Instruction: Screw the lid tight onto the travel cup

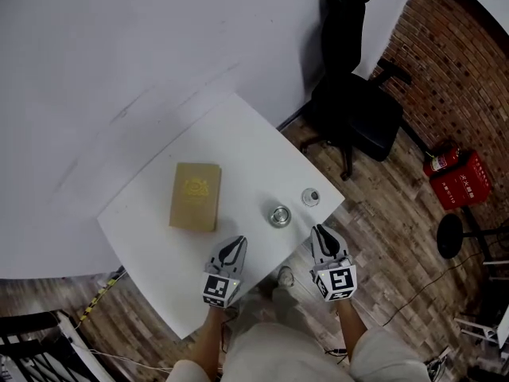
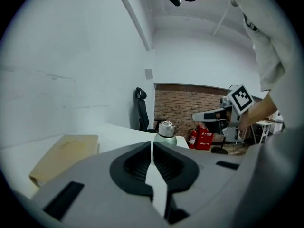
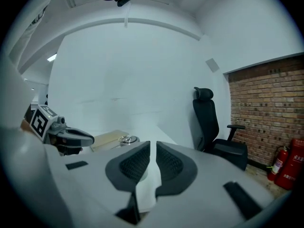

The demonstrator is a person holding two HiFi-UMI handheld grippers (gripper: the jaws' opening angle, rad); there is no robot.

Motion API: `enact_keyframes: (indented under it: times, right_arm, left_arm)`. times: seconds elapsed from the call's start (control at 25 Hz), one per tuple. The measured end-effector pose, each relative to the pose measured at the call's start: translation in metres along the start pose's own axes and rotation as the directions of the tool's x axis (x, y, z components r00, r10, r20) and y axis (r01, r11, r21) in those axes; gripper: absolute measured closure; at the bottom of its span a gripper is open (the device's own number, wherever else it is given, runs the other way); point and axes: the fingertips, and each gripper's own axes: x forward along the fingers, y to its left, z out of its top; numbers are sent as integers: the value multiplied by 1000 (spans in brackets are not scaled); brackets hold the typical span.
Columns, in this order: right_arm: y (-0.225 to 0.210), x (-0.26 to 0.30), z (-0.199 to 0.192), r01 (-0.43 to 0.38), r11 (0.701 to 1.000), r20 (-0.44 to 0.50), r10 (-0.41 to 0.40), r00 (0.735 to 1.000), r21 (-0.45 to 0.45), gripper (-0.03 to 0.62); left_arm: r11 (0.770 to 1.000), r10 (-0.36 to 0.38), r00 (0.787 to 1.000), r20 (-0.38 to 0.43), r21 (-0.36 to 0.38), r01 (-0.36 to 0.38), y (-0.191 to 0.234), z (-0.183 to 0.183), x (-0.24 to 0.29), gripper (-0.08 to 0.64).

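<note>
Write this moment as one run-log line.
left gripper: shut, empty | right gripper: shut, empty | lid: on table, off travel cup

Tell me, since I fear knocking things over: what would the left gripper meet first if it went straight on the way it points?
Probably the travel cup, standing on the table just right of where the left gripper, jaws shut, points. Nothing lies between; depth is unclear, so it might graze past.

The travel cup [image 1: 279,215] [image 2: 166,134], pale green with a silver neck, stood upright on the white table [image 1: 238,142]. The small round lid [image 1: 310,197] lay separately, just right of it, near the edge.
</note>
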Motion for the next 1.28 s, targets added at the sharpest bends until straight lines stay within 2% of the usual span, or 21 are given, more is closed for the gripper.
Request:
enact_keyframes:
  times: [0.12,0.56,0.96,1.28]
  right_arm:
    - [-5,-13,4,17,1000,-8,-17,1000,12,592]
    - [-18,-40,47,69,998,36,-70,997,12,592]
    - [-18,-60,89,80,997,100,-78,992,-12,592]
    - [-10,-71,99,74,997,120,-71,990,-17,592]
  left_arm:
    - [999,30,1000,0,-15,-30,4,12,-14,551]
    - [997,78,996,34,-2,-78,13,65,-45,552]
    - [994,105,989,107,33,-109,17,116,-65,552]
    - [990,130,981,145,27,-135,21,129,-76,552]
